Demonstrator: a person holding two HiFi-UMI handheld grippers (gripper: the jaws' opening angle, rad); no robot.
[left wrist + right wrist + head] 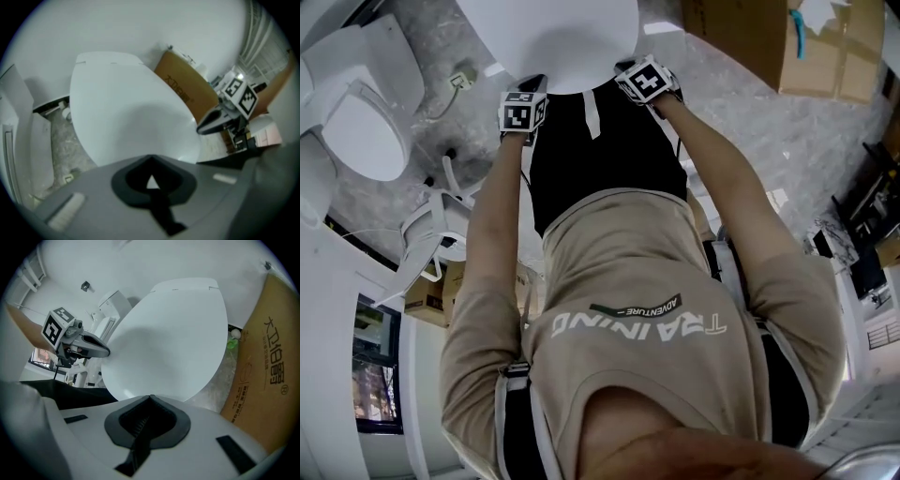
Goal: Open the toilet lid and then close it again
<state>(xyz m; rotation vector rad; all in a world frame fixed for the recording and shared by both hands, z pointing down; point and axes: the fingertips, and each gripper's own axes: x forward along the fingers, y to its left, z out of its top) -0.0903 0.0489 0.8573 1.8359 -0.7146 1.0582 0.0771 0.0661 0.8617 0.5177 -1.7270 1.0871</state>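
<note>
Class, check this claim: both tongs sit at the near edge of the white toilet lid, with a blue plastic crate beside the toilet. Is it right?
Not quite: beside the toilet lid stands a brown cardboard box, as the right gripper view shows. The rest holds.

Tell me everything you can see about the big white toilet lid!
The toilet lid is a big, smooth, glossy white oval that looks like plastic, with small notches at its far end. Its rounded front edge points at the person. The left hand-held gripper and right hand-held gripper, jaws shut, sit at that front edge, one on each side. Whether it is lifted is unclear.
</note>
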